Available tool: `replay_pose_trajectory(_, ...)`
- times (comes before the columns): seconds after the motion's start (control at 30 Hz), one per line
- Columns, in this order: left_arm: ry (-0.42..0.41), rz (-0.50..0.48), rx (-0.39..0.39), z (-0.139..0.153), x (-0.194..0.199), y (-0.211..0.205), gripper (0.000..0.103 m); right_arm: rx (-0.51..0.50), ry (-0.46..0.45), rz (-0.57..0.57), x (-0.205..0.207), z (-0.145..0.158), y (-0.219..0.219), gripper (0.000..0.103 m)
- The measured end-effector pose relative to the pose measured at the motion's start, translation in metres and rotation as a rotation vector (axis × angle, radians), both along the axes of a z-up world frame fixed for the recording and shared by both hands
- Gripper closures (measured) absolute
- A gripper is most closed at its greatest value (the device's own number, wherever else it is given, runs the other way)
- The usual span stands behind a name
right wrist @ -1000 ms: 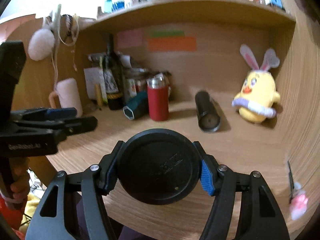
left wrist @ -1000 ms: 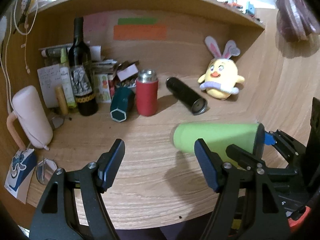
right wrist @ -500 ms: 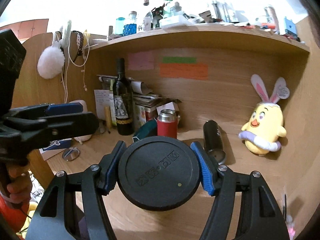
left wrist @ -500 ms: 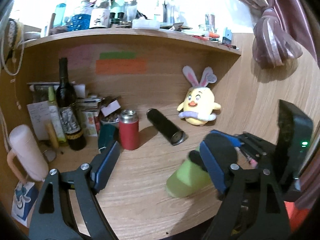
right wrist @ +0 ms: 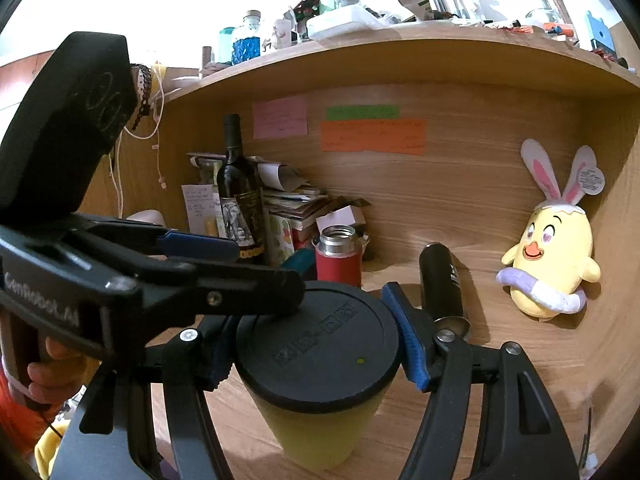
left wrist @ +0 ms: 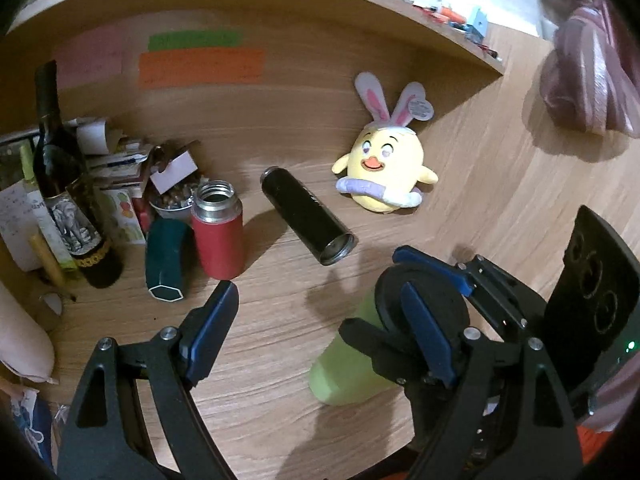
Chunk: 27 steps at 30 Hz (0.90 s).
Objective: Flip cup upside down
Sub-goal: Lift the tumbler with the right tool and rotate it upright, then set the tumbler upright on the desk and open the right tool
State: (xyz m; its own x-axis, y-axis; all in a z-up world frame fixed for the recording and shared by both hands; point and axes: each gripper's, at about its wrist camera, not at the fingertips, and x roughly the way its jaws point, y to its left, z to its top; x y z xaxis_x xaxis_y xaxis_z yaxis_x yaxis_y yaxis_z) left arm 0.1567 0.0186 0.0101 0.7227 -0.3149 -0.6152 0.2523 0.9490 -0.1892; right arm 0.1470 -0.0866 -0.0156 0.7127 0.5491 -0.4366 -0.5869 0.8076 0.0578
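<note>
My right gripper (right wrist: 316, 344) pinches the black round lid end of the light green plastic cup (right wrist: 316, 436). My left gripper (left wrist: 316, 332) fingers are spread wide.

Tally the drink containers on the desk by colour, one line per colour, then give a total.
Green: 1, the green cup, black lid up, held in the right gripper
Red: 1, the red flask, standing open
Black: 1, the black flask, lying on its side
Dark teal: 1, the teal cup, tipped over
Dark glass: 1, the wine bottle, upright
Total: 5
</note>
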Motion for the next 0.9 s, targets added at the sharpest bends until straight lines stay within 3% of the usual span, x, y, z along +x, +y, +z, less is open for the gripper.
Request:
replay_pose_trajectory(0.13,-0.014,0.014,0.018,-0.001,-0.001,0.003,0.018,0.003,0.026,0.010,0.002,-0.006,0.000,0.039)
replay_pose_trajectory(0.43,-0.056,0.042,0.074,0.004,-0.011,-0.001,0.018,0.006,0.034,-0.011,-0.017,-0.008,-0.019,0.022)
replay_pose_trajectory(0.63,-0.231,0.083,0.074,0.025,-0.055,0.000,0.016,0.031,-0.008,-0.040,-0.041,0.010,-0.047,0.016)
replay_pose_trajectory(0.73,-0.312,0.136,0.085,0.027,-0.083,0.001,0.012,0.050,-0.049,-0.071,-0.053,0.020,-0.060,0.000)
replay_pose_trajectory(0.9,-0.414,0.226,0.101,0.024,-0.125,-0.002,0.003,0.085,-0.109,-0.113,-0.076,0.039,-0.078,0.000)
